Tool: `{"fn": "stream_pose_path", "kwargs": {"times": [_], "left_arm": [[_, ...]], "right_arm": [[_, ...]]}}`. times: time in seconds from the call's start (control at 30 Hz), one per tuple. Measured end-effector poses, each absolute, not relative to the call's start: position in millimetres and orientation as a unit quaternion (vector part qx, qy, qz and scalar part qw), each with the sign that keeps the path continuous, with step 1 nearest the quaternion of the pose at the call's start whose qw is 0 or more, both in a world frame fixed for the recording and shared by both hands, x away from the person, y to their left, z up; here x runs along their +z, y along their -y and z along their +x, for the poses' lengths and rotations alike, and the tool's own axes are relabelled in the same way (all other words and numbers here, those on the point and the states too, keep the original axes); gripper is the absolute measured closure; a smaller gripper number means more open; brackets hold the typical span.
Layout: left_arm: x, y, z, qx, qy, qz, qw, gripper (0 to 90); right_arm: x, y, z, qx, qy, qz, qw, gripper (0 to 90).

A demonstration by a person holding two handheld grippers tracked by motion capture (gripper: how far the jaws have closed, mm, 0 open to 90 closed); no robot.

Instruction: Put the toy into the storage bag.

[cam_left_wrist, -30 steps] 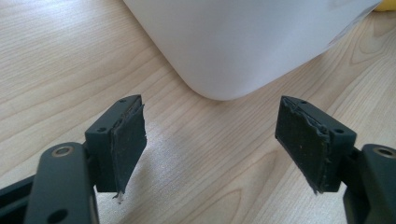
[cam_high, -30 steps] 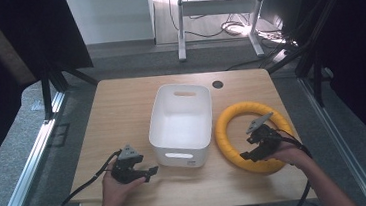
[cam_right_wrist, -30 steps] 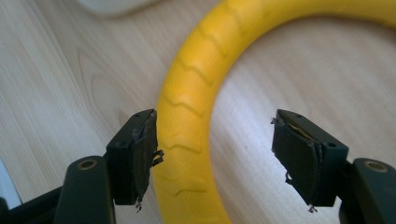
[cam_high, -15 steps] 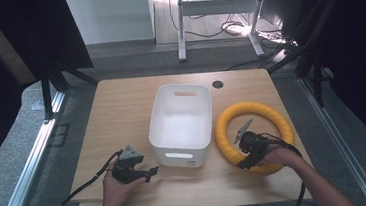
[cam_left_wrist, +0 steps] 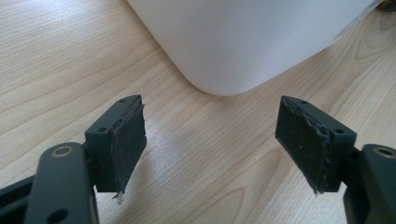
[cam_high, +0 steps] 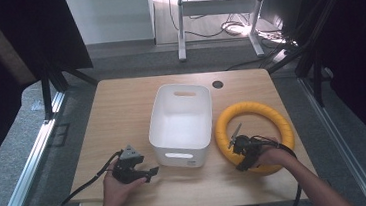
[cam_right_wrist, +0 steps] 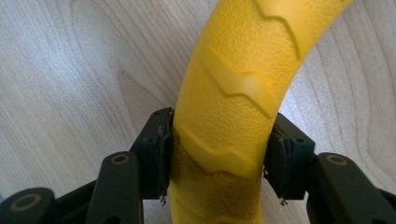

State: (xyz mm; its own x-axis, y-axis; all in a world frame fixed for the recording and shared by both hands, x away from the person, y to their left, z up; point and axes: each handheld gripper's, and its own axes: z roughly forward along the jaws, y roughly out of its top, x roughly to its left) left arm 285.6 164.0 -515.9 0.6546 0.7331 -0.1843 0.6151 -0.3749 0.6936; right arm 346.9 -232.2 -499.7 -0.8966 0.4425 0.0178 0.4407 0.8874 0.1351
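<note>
1. Right gripper (cam_right_wrist: 217, 161): its fingers (cam_right_wrist: 156, 151) have just been closing and now press both flanks of the textured yellow rubber ring (cam_right_wrist: 236, 88), gripping it on its near arc.
2. Left gripper (cam_left_wrist: 210, 144): fingers (cam_left_wrist: 128, 140) spread wide with nothing between them, low over the light wooden bench (cam_high: 121, 113).
3. The ring lies flat on the bench, just right of the white plastic tub (cam_high: 182, 125), touching or nearly so.
4. Step in hand, as judged: securing the grasp. The next move calls for a lift high enough to clear the tub's rim, then leftward travel over its open top.
</note>
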Motion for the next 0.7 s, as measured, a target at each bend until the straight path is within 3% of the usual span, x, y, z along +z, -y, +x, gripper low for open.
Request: {"fn": "stream_pose_path", "kwargs": {"times": [0.27,0.7], "left_arm": [[-516,-164,286,0.077,-0.408,0.826,0.381,24.7],[-518,-164,287,0.076,-0.409,0.826,0.38,24.7]], "right_arm": [[-499,231,351,0.058,-0.971,0.232,-0.009,50.1],[-468,262,361,0.206,-0.937,0.279,-0.051,50.8]]}}
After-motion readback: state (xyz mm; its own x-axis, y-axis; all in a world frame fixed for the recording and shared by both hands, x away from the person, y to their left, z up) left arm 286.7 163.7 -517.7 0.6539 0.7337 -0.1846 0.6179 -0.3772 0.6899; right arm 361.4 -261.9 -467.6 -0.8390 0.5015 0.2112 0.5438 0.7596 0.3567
